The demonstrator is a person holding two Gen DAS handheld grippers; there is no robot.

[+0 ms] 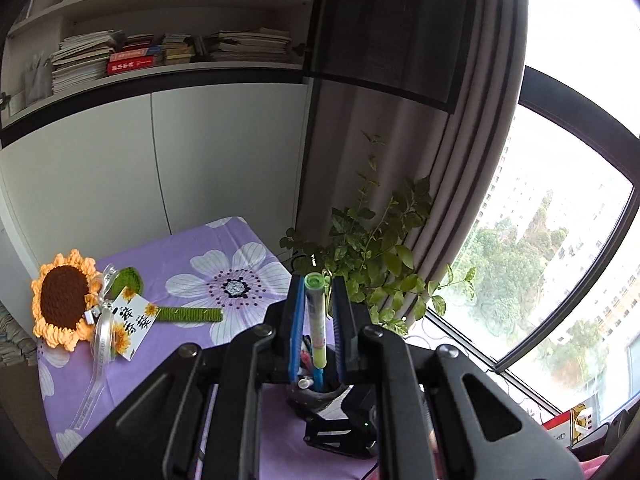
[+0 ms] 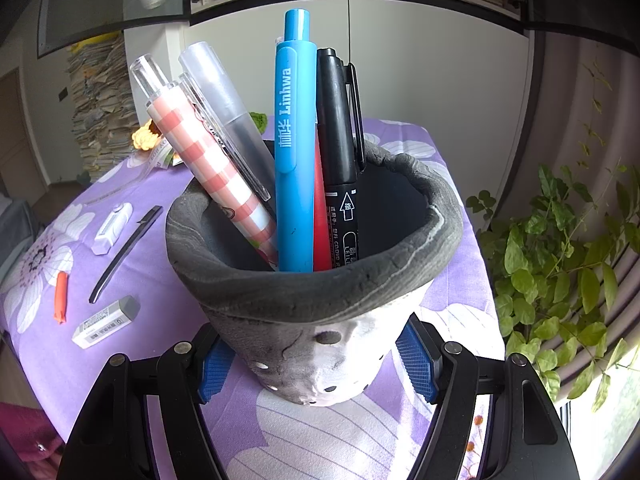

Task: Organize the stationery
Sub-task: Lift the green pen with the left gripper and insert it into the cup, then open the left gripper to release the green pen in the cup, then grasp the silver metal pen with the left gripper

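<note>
Right gripper point(image 2: 316, 364) straddles the grey pen pot point(image 2: 320, 320) low down; blue pads sit just beside its wall, contact hard to confirm. Pot holds a blue "Linhwa" pen point(image 2: 294, 152), black marker point(image 2: 340, 152), checked pen point(image 2: 208, 160); tips hidden inside. Eraser point(image 2: 106, 322) label unreadable. Left gripper point(image 1: 316, 320) clamps a green-capped pen point(image 1: 316, 320) upright over the pot point(image 1: 316, 394), lower end probably inside, blocked.
</note>
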